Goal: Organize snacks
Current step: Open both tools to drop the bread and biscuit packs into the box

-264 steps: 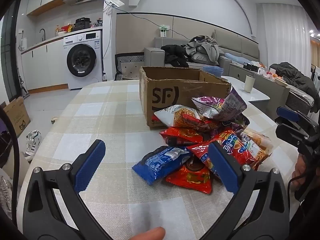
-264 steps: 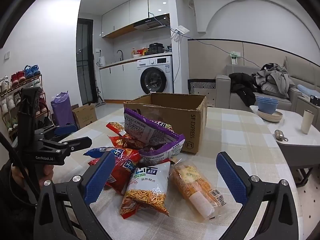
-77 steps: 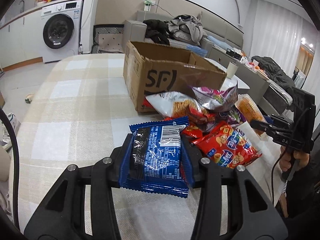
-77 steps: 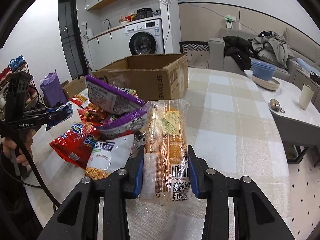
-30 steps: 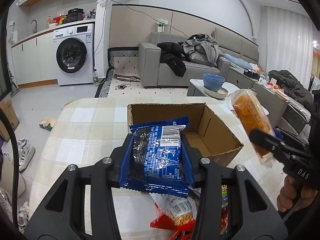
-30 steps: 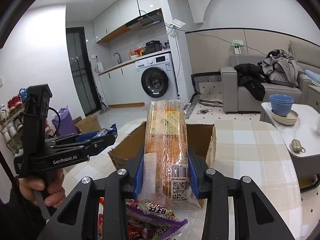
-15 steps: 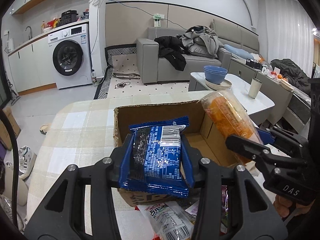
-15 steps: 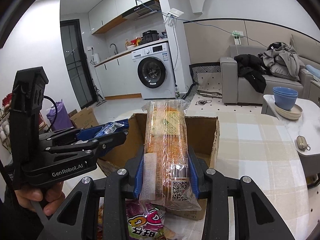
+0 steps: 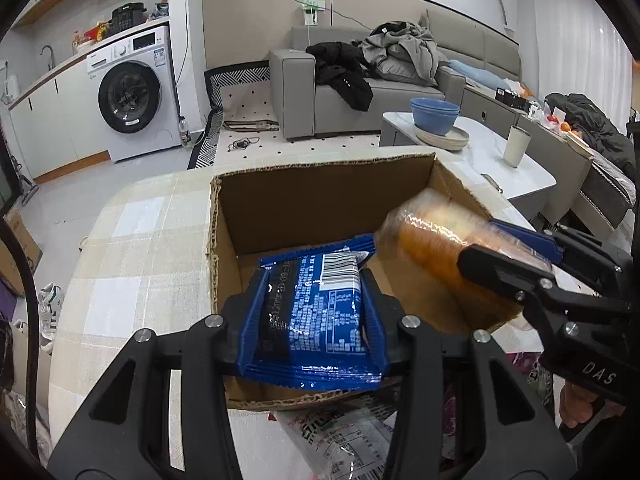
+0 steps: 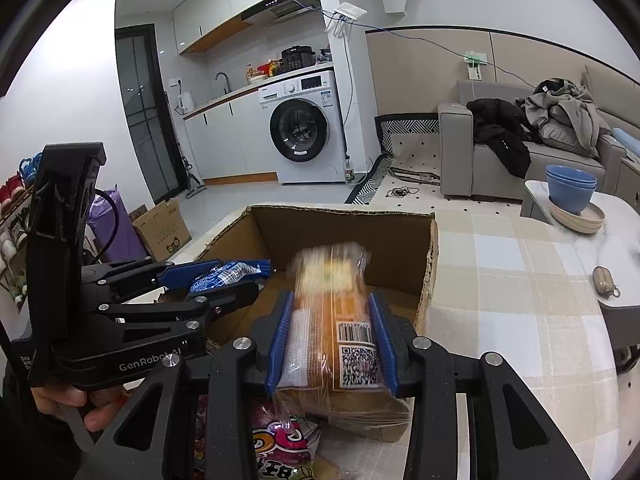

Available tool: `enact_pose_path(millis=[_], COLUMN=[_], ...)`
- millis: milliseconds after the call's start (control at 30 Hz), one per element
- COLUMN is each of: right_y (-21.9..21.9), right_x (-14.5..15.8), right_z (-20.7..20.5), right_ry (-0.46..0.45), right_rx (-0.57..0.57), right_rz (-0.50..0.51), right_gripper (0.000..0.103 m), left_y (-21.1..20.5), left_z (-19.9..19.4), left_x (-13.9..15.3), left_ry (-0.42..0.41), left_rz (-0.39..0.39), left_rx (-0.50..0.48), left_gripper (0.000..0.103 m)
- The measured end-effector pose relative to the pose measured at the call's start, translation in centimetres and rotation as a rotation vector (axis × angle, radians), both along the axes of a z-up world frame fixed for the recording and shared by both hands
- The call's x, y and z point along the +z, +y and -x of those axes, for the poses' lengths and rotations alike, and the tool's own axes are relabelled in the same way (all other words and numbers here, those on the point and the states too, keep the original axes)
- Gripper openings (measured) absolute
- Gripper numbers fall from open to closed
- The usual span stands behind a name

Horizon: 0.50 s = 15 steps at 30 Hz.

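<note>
My left gripper (image 9: 310,308) is shut on a blue snack packet (image 9: 316,320), held over the near left part of the open cardboard box (image 9: 320,200). My right gripper (image 10: 332,328) is shut on a long clear pack of orange biscuits (image 10: 332,308), tilted down into the box (image 10: 352,236) on its right side. In the left wrist view the biscuit pack (image 9: 436,248) comes in from the right, close beside the blue packet. In the right wrist view the left gripper (image 10: 224,276) and the blue packet (image 10: 228,272) show at the left. The box floor looks bare.
Loose snack bags lie on the checked tablecloth (image 9: 132,264) in front of the box: a white one (image 9: 340,436) and a pink-purple one (image 10: 280,444). A side table with blue bowls (image 9: 434,110) and a cup (image 9: 516,146) stands to the right. A hand (image 10: 72,396) holds the left gripper.
Both grippers have moved forward and down with their packs, from above the box's near edge to over its opening. The biscuit pack now dips into the box.
</note>
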State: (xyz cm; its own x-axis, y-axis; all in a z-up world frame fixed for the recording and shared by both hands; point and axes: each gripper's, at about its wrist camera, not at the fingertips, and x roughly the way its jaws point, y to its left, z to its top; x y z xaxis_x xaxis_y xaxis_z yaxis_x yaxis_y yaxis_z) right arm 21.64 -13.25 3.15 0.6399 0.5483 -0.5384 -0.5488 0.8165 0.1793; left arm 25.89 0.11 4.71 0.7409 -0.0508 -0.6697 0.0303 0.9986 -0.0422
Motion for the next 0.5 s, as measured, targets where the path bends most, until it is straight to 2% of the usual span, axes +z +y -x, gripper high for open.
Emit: enact_pose_path(millis=[133,233,267,333,400,467,500], right_y=[0.1,-0.1,-0.3,-0.9,-1.6,-2.4,-2.7], right_x=[-0.2,0.1,0.2,0.7,1.2,1.7,1.9], right_z=[0.0,0.7,0.8,1.2,1.9,2.5,2.9], right_ry=[0.016,0.007,0.005,-0.009,-0.021,-0.030,-0.032], right_rx=[0.004,0.008,0.011,0.007,0.008,0.013,0.012], right_rz=[0.010,0.007,-0.001,-0.009,-0.019,-0.033,-0.036], right_gripper=[0.038,0.046,0.052,0.059,0.080,0.091,0.097], left_y=[-0.6,-0.8,-0.8,-0.9,-0.6,-0.3,-0.4], left_z=[-0.7,-0.7,-0.5,0.1,0.7,1.3,1.6], left_x=[-0.3,-0.4,-0.3,-0.2,-0.1,0.0,0.2], left_ry=[-0.005,-0.010,-0.014,-0.021,-0.034,-0.040,-0.047], left_rz=[-0.020,-0.035,-0.029,-0.008,0.021,0.044,0.055], left_rx=[-0.007,-0.009,-0.009,-0.015,-0.023,-0.036,-0.048], left_gripper=[0.041,0.043,0.045,0.060,0.065,0.070,0.076])
